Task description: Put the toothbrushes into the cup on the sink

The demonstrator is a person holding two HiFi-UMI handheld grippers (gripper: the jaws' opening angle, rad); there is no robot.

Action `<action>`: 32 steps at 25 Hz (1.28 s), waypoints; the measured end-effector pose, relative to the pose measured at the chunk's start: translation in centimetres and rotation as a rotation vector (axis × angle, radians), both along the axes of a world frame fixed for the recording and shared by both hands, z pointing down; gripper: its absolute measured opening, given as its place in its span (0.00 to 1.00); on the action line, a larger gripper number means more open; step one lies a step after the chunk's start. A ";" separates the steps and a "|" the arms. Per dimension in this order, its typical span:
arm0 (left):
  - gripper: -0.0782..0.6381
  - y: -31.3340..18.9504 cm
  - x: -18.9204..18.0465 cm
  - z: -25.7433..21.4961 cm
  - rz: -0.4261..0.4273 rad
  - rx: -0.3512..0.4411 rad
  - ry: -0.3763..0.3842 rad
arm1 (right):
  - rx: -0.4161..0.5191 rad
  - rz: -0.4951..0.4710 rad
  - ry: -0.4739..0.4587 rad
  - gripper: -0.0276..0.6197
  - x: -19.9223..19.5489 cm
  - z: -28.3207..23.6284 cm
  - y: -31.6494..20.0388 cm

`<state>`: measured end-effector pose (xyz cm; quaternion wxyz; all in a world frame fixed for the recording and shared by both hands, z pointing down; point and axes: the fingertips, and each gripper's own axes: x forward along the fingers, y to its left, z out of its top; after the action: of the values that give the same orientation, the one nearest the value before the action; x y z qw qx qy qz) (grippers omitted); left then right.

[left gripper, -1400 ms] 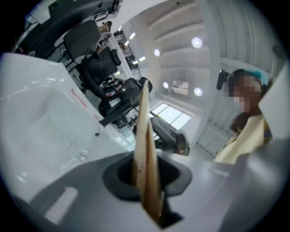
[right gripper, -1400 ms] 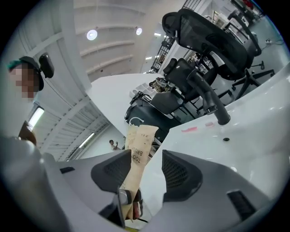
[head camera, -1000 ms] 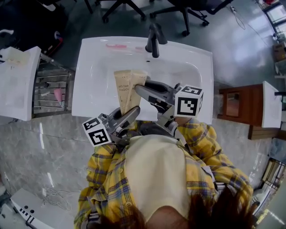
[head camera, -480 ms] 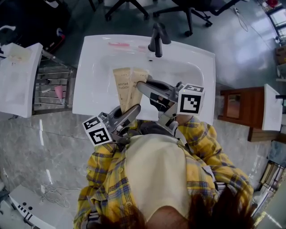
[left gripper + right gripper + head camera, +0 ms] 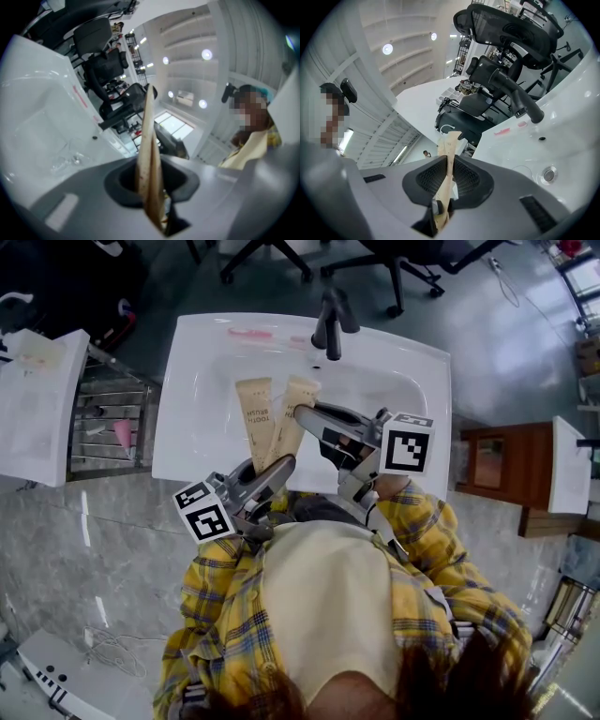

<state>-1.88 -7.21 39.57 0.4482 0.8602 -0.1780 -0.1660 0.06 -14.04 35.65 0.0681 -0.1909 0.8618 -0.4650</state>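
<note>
Two tan toothbrush packages stand over the white sink [image 5: 187,437]. My left gripper [image 5: 279,468] comes in from the lower left and has the left package [image 5: 254,418] between its jaws, which are opening. That package shows edge-on [image 5: 149,154] in the left gripper view. My right gripper [image 5: 302,412] reaches in from the right, shut on the right package [image 5: 298,390], which leans right at its top. The pads press on its edge [image 5: 447,154]. A pink toothbrush [image 5: 246,333] lies on the sink's back ledge. I cannot make out a cup.
A black faucet [image 5: 325,324] stands at the back of the basin, and the drain [image 5: 548,174] lies below it. A wire rack [image 5: 112,427] and a white counter [image 5: 37,409] are to the left, a wooden cabinet [image 5: 492,460] to the right, and office chairs [image 5: 394,259] behind.
The two packages stood side by side and touching. The right one has now swung away to the right at its top, and the right gripper has shifted slightly right.
</note>
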 end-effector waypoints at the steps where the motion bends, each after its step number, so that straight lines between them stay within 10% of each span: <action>1: 0.20 0.0 0.0 0.0 -0.002 -0.001 0.003 | 0.002 -0.001 -0.003 0.11 0.0 -0.1 0.0; 23: 0.13 0.1 -1.5 0.5 -0.038 -0.016 -0.010 | 0.061 0.141 -0.030 0.10 5.0 -2.6 -3.3; 32: 0.13 0.6 -2.2 1.2 -0.090 -0.035 -0.049 | 0.215 0.260 0.110 0.10 6.1 -2.5 -5.2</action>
<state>-4.09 -6.63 40.76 0.4508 0.8471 -0.2303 -0.1618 6.15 -19.25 33.18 0.1005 -0.3173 0.8771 -0.3462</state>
